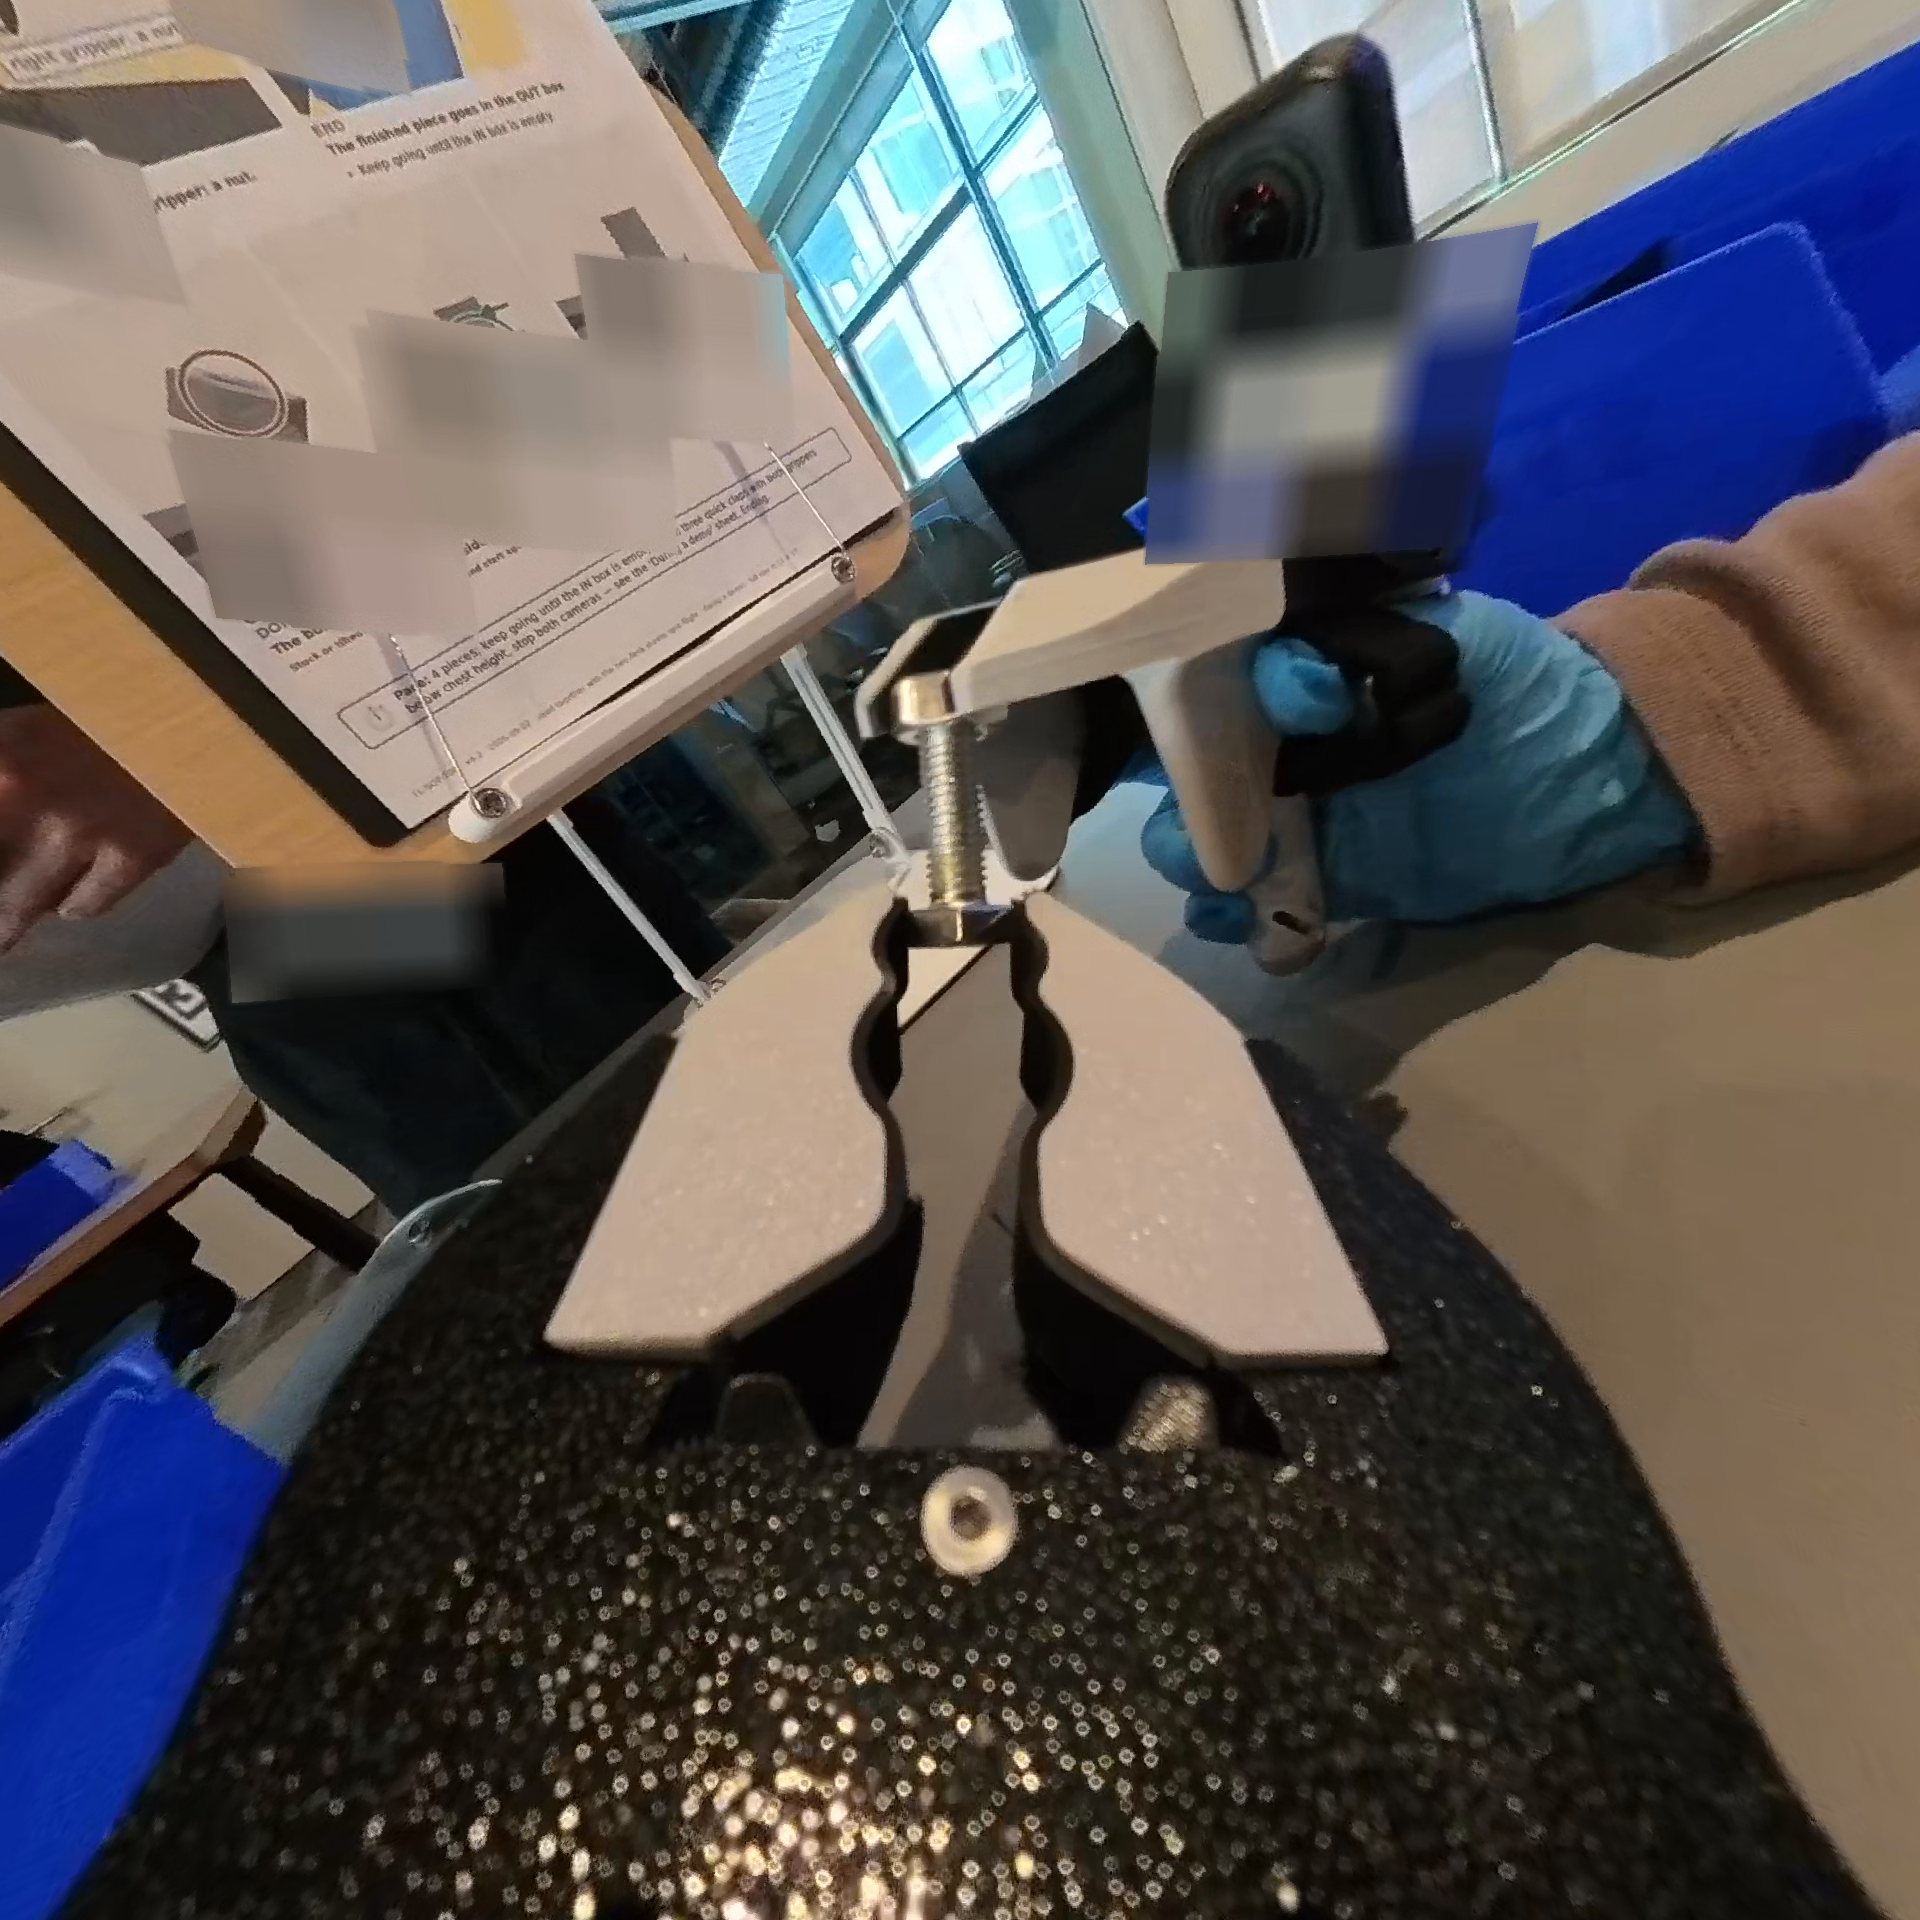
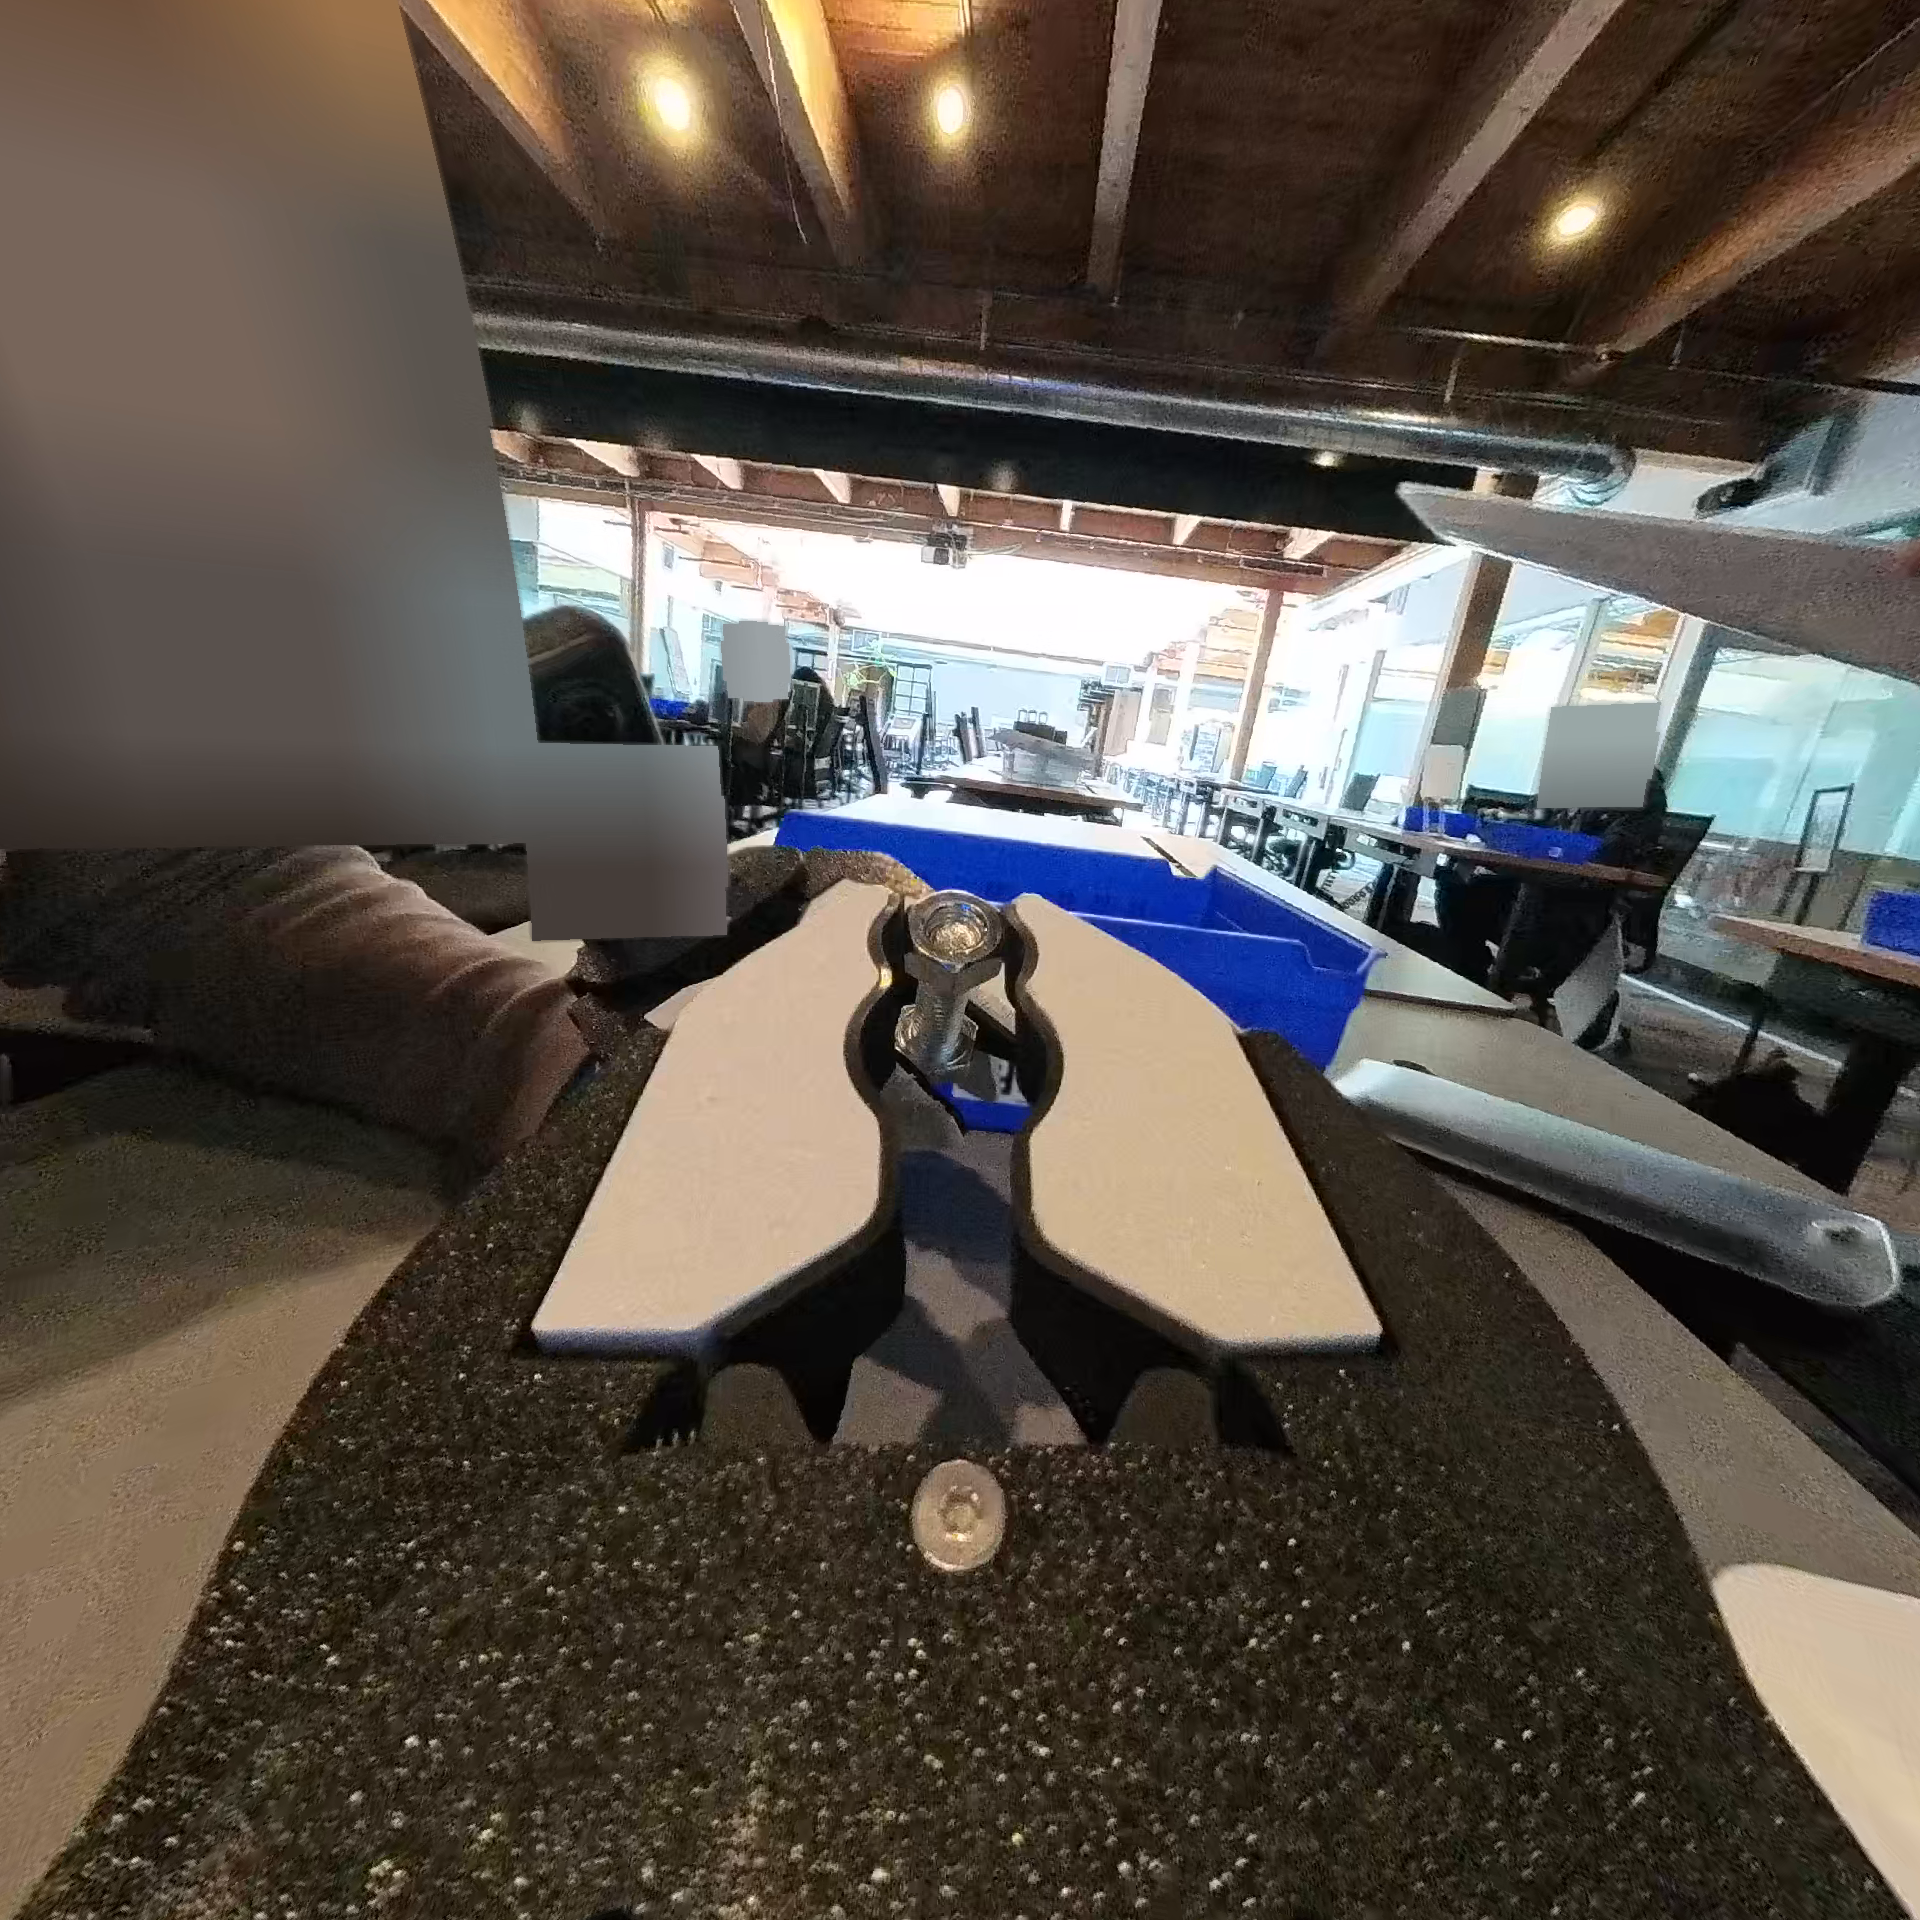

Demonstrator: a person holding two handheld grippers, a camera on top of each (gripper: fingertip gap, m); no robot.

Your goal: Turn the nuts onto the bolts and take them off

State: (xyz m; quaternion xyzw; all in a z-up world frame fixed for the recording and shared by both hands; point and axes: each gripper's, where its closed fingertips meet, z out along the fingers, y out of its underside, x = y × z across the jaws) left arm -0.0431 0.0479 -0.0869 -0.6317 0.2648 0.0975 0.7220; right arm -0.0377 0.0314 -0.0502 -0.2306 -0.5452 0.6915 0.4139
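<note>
Behind everything, big windows (image 1: 935, 260) are glowing, and on the left an instruction sheet (image 1: 416, 416) is leaning on its stand. We're pinching the nut (image 1: 951, 923) at the tips of our left gripper (image 1: 954, 930), with the bolt (image 1: 954, 800) standing straight up out of it over the table (image 1: 1610, 1195). Our right gripper (image 2: 951, 951) is clamping the bolt's head from above, a blue-gloved hand (image 1: 1455, 779) squeezing its handle. Further right, blue bins (image 1: 1714, 364) are sitting by the glass.
</note>
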